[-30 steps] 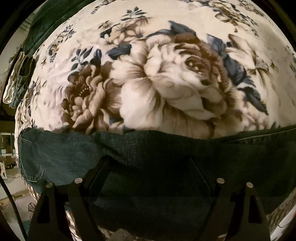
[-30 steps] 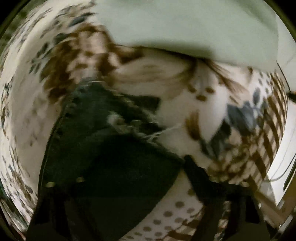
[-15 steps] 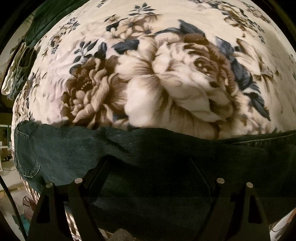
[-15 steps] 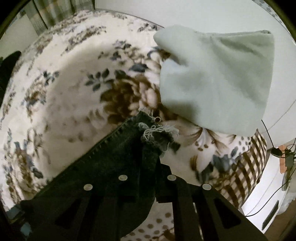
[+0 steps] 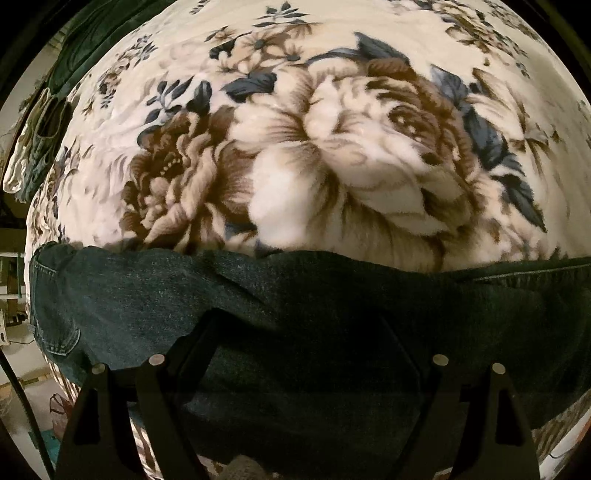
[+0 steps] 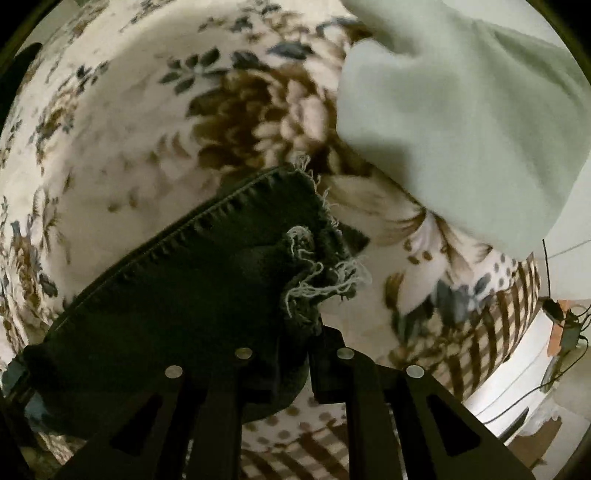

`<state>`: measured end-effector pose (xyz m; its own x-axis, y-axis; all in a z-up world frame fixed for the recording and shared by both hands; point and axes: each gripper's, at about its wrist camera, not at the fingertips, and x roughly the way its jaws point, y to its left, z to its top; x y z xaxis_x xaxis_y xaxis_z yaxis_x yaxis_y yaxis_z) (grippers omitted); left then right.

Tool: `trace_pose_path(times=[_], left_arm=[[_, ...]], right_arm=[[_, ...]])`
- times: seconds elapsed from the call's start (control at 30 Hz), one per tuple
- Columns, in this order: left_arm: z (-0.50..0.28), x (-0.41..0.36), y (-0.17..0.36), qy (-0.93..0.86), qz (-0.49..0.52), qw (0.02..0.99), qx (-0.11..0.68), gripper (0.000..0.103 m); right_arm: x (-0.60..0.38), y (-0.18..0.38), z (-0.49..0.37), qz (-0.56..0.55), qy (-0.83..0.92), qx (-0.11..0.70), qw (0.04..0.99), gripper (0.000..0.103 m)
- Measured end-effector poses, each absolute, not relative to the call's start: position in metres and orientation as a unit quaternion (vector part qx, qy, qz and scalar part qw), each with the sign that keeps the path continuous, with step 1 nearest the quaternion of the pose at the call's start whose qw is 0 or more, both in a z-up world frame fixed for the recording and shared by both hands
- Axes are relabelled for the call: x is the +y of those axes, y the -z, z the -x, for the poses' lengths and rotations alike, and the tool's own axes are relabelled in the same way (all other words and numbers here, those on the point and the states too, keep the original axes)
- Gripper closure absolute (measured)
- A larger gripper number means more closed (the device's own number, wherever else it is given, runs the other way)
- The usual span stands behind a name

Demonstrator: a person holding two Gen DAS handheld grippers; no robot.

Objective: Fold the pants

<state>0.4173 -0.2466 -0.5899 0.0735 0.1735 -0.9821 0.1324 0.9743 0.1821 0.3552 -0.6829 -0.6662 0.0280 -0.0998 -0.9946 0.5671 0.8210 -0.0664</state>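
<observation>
Dark denim pants [image 5: 332,317] lie across a floral blanket [image 5: 332,147], with a back pocket [image 5: 55,332] at the left end. My left gripper [image 5: 297,325] hangs just over the denim, open wide, with nothing pinched between its fingers. In the right wrist view the pants [image 6: 192,288] run from lower left up to a frayed leg hem [image 6: 317,273]. My right gripper [image 6: 312,343] is shut on the denim just below that hem and holds it lifted off the blanket [image 6: 110,129].
A pale green pillow [image 6: 461,118] lies on the blanket just beyond the hem. The bed's edge shows a checked border [image 6: 491,332], with a white unit and cables [image 6: 517,387] beyond it. Clothes hang at the left [image 5: 33,147], near dark green fabric [image 5: 99,33].
My right gripper went from half open around the leg end to shut on it, then rose and rolled with the hem. The left gripper stayed put.
</observation>
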Motion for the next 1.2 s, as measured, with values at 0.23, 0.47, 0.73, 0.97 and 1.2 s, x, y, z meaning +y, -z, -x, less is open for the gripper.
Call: trace_pose_path(times=[0.23, 0.47, 0.73, 0.97, 1.2], left_arm=[[-0.41, -0.24, 0.572, -0.024, -0.086, 0.735, 0.672, 0.019], [-0.404, -0.225, 0.581, -0.034, -0.083, 0.73, 0.678, 0.019], [-0.404, -0.212, 0.559, -0.035, -0.069, 0.746, 0.662, 0.019], [-0.401, -0.218, 0.553, -0.038, -0.058, 0.749, 0.659, 0.019], [-0.392, -0.192, 0.544, -0.055, -0.062, 0.76, 0.645, 0.019]], right_arm=[[-0.641, 0.586, -0.344, -0.115, 0.225, 0.54, 0.803, 0.093], [-0.691, 0.705, -0.341, -0.169, 0.215, 0.665, 0.695, 0.09], [-0.732, 0.659, -0.31, -0.332, 0.288, 0.577, 0.688, 0.039], [-0.74, 0.691, -0.346, -0.344, 0.229, 0.616, 0.671, 0.035], [-0.68, 0.675, -0.377, -0.142, 0.199, 0.66, 0.71, 0.089]])
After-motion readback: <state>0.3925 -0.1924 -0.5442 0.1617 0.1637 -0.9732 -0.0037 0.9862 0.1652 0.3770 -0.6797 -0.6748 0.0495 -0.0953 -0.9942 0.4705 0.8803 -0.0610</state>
